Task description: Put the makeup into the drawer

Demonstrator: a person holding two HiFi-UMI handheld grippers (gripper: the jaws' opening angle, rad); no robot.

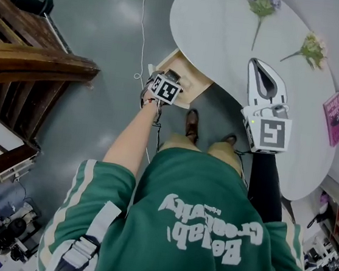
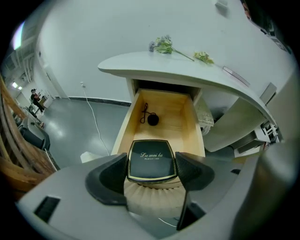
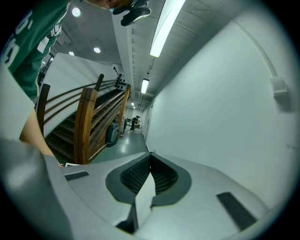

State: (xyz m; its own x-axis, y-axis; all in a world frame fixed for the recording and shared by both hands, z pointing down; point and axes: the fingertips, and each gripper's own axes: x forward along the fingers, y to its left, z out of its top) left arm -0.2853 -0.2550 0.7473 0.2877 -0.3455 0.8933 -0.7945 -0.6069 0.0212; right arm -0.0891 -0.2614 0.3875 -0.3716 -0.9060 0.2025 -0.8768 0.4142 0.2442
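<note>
- Left of centre in the head view, the left gripper (image 2: 152, 165) was clamped on a black compact (image 2: 152, 157). Its jaws pressed the compact's two sides and kept it flat, lid up, over the drawer's near end, seemingly so it could go straight down.
- The drawer (image 2: 180, 119) stood open under the table (image 1: 219, 27), ready to take it. A small black corded thing (image 2: 153, 119) lay toward the back, so the front was bare.
- At right, the right gripper (image 3: 150, 161) was over the tabletop with its jaws together on nothing, probably parked clear of the drawer.
</note>
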